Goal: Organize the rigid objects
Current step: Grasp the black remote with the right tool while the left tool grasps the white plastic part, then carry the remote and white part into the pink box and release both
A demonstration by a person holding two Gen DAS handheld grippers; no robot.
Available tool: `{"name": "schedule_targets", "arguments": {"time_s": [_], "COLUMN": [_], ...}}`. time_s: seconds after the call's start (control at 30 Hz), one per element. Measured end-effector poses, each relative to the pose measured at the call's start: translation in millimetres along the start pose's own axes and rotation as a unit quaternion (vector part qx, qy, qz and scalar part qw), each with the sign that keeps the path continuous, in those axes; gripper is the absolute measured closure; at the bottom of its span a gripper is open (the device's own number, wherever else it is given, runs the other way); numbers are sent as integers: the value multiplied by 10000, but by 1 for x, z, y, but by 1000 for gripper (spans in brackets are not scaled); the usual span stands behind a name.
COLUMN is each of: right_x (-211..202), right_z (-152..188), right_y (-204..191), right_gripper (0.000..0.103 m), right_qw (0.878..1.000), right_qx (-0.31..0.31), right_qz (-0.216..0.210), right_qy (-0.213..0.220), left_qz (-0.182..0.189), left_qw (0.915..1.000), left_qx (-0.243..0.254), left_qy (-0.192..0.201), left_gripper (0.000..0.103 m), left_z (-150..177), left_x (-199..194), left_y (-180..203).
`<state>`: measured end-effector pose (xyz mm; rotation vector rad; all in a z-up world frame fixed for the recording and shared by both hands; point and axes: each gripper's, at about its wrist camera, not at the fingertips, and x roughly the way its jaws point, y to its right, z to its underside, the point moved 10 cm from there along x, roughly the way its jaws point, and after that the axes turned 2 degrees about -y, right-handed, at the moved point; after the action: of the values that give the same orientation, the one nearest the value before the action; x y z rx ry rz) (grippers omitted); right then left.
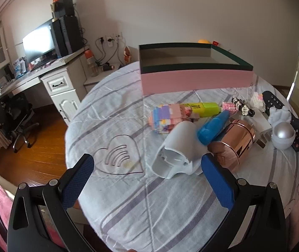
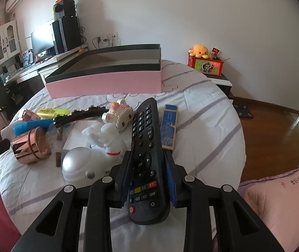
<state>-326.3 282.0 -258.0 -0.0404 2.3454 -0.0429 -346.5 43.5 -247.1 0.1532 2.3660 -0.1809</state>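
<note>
Clutter on striped bedsheet [image 1: 128, 199], pink box [image 1: 195, 80] behind, desk [image 1: 44, 73] nr wall.

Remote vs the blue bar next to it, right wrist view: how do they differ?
The black remote is clamped between the right gripper pads; the blue bar lies free beside it, ungripped. The remote is longer and wider, the blue bar shorter and slimmer. The remote carries rows of buttons; the blue bar is flat with a printed face and gold ends. Both are long, rigid, lie lengthwise toward the pink box, on the bedsheet.

one pink box [image 2: 103, 83], one remote [image 2: 147, 147], two brick toys [image 1: 166, 116]
</note>
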Motion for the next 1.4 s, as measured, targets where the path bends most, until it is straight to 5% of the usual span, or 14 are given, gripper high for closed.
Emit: {"name": "schedule_targets", "arguments": {"time_s": [0.3,0.47,0.53,0.6,0.9,1.4], "right_x": [-1,0,0,-1,-13,10], "right_z": [3,2,2,3,4,-8], "right_y": [-1,-1,0,0,-4,-12], "right_gripper": [73,73,73,73,73,77], "right_qw": [9999,9999,9999,9999,9997,9989], "right_qx": [-35,-52,-64,-65,-167,-321], "right_qz": [-16,9,22,29,86,-25], "right_qy": [-112,-126,-136,-155,-153,-341], "left_qz": [380,626,759,949,697,827], "left_qw": [9980,9979,9970,9953,9974,9964], "left_qx": [492,31,-12,-51,-33,10], "left_qy": [-150,-188,-162,-201,-170,-169], "left_gripper": [0,0,8,39,39,35], "left_z": [6,-1,-1,1,10,13], "left_x": [18,26,30,33,20,30], "left_y": [27,20,20,23,12,12]}}
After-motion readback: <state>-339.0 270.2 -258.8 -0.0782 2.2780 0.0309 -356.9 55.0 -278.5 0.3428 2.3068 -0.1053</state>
